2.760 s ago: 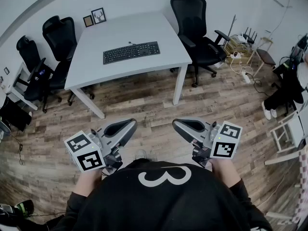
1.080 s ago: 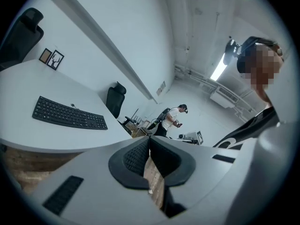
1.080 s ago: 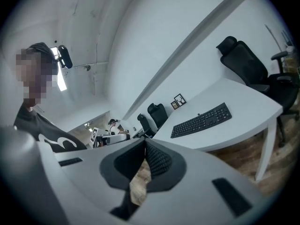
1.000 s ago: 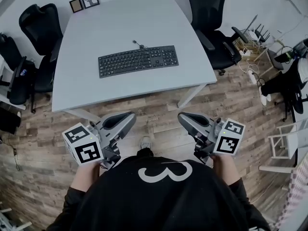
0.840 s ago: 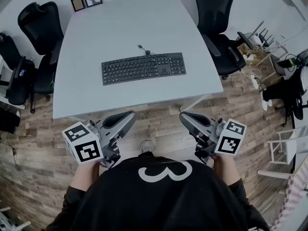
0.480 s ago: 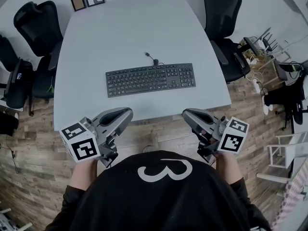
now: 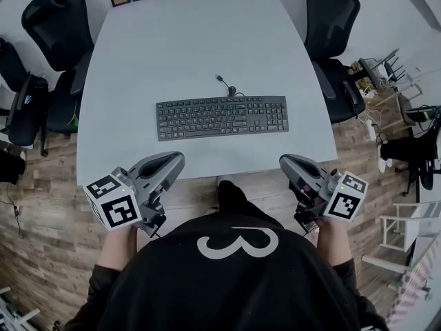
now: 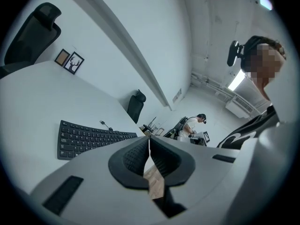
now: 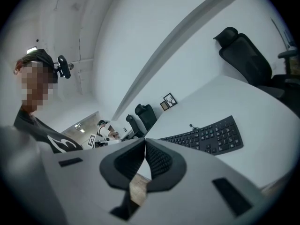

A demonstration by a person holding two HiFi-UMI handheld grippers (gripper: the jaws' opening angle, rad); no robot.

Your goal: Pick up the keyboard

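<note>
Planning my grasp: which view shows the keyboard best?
The head view: the whole keyboard is seen from above, unobstructed. Both gripper views show it at a slant, partly cut off by their own jaws.

Bright, even light on the matte pale-grey tabletop (image 7: 193, 40); left gripper view's white ceiling strip lamp (image 8: 236, 80) glows near 3 o'clock; rims fisheye-bent, perhaps soft.

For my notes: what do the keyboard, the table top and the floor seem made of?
The keyboard looks like black matte plastic, moulded keys without shine. The table has a smooth white top, probably laminate or painted board; no grain shows. The floor is brown planks with grain and seams; real wood or a print cannot be told.
</note>
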